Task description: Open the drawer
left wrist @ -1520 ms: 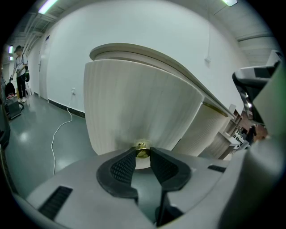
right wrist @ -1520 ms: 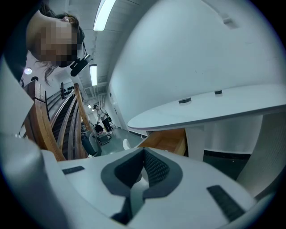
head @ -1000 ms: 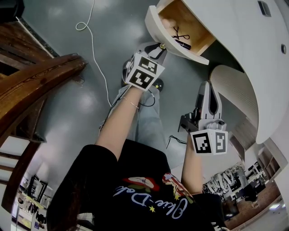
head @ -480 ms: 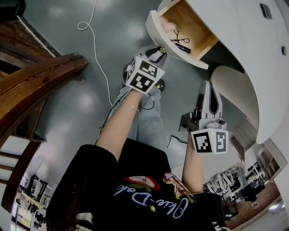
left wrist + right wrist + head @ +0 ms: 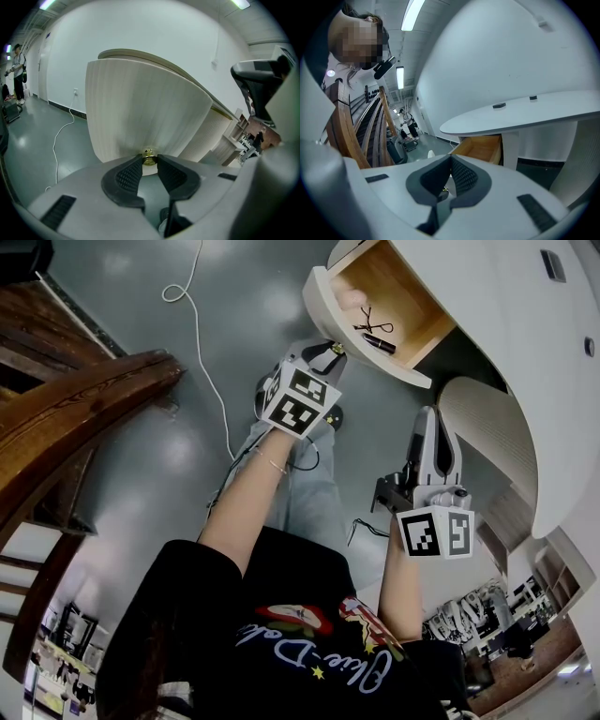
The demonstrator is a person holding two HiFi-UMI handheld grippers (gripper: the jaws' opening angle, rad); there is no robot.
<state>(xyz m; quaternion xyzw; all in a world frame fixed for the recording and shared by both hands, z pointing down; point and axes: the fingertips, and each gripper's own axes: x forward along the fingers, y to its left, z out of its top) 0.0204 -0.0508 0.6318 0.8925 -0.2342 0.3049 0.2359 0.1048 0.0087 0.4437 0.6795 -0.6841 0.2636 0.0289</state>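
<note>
Drawer (image 5: 323,306) sits in the upper centre of the head view, already drawn well out from under the white worktop (image 5: 506,315). Its wooden inside is exposed, with scissors (image 5: 375,317) and a dark pen-like item (image 5: 380,341) lying in it.

Left tool (image 5: 330,350) is clamped on the small brass knob (image 5: 149,157) at the foot of the curved drawer front. In the left gripper view only the pad tips bear on it. Right tool (image 5: 433,423), lower right of the head view, has its jaws together and nothing between them. It hangs just beside the ribbed curved panel (image 5: 487,418).

Risks, as judged:
- The knob is small and round and held by the tips only. A pull off the drawer's line could slip the pads off, and the tool would jerk back towards the person.
- The drawer looks near the end of its run. More pull may bring it off its runners, the front dropping and the contents sliding out.
- The idle right tool could knock the ribbed panel if the body shifts.
</note>
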